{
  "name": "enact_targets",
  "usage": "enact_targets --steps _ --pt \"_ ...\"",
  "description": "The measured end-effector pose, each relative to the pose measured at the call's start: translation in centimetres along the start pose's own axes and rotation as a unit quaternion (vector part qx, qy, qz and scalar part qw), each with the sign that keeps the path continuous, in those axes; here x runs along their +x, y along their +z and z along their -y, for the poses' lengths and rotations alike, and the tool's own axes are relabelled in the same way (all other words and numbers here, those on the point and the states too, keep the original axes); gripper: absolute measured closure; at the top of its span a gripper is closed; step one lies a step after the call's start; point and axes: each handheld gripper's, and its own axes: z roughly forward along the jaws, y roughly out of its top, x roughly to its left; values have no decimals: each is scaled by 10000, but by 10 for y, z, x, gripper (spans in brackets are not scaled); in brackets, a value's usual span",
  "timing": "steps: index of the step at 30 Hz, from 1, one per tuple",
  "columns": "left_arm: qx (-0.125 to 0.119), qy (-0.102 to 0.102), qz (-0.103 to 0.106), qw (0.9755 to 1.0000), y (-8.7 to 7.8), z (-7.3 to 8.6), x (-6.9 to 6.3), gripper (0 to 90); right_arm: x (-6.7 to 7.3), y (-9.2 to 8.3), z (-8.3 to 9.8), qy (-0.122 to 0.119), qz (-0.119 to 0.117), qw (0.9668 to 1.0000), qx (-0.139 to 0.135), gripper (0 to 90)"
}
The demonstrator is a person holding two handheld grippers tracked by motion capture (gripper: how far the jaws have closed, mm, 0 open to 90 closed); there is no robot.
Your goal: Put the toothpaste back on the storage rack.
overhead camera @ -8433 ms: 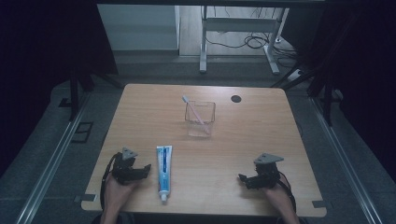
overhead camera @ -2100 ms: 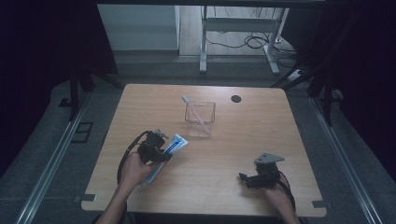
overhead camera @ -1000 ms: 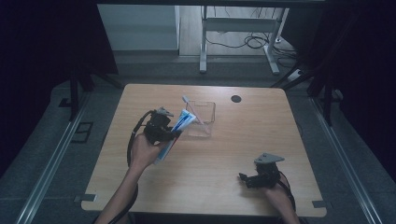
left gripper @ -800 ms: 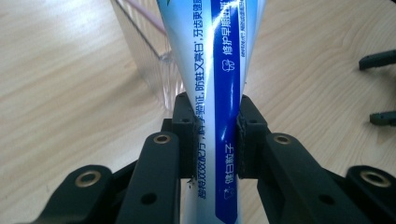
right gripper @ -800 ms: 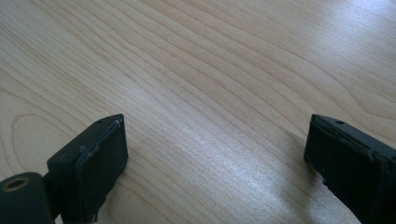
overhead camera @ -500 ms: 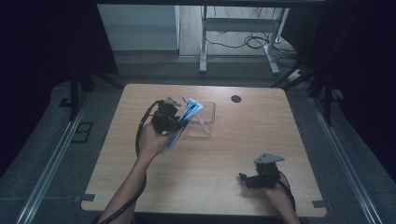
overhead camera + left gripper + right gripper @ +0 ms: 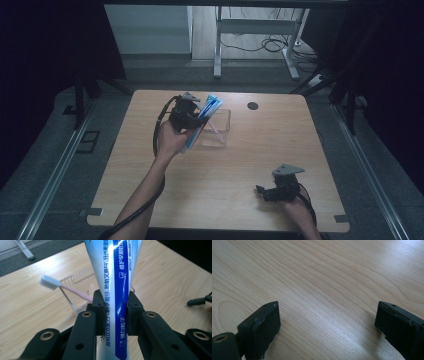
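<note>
My left gripper (image 7: 196,114) is shut on a blue-and-white toothpaste tube (image 7: 202,120), held tilted above the left edge of a clear square container (image 7: 220,131). In the left gripper view the tube (image 7: 117,287) runs up between both pads, and my left gripper (image 7: 115,312) clamps it at mid-length. A pink toothbrush (image 7: 62,286) with a white head leans in the container (image 7: 80,290) below. My right gripper (image 7: 261,191) rests at the table's front right, and in its own view the jaws of my right gripper (image 7: 327,322) stand wide open over bare wood.
A small black round disc (image 7: 252,106) lies on the wooden table (image 7: 210,195) at the back, right of the container. A desk frame and cables stand on the floor beyond the far edge. The right gripper's tip (image 7: 198,301) shows far off in the left gripper view.
My left hand has carried the toothpaste tube up and toward the back right, from beside the container to over its left edge. The right gripper has stayed put.
</note>
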Motion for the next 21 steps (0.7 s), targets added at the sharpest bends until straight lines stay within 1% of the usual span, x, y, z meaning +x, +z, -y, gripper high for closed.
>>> enact_targets --steps 4,6,8,9,12,18,19,21 --pt "-143 22 -17 9999 3 -9 2 743 0 0 0 11 1 10000 -3 60" --pt "-216 -16 18 9998 5 -13 4 743 0 0 0 8 -1 10000 0 60" --pt "-278 18 4 9996 7 -17 5 743 0 0 0 13 1 10000 -3 60" --pt "-305 3 -3 9995 8 -19 5 743 0 0 0 6 1 10000 0 60" --pt "-377 31 26 9993 11 -27 6 743 0 0 0 6 1 10000 1 60" --pt "-406 161 -26 9990 21 -41 5 743 0 0 0 2 -2 10000 3 60" --pt "-410 157 -25 9990 23 -43 5 743 0 0 0 -5 1 10000 5 60" --pt "-444 183 -34 9988 27 -46 5 743 0 0 0 39 -7 10000 -6 60"
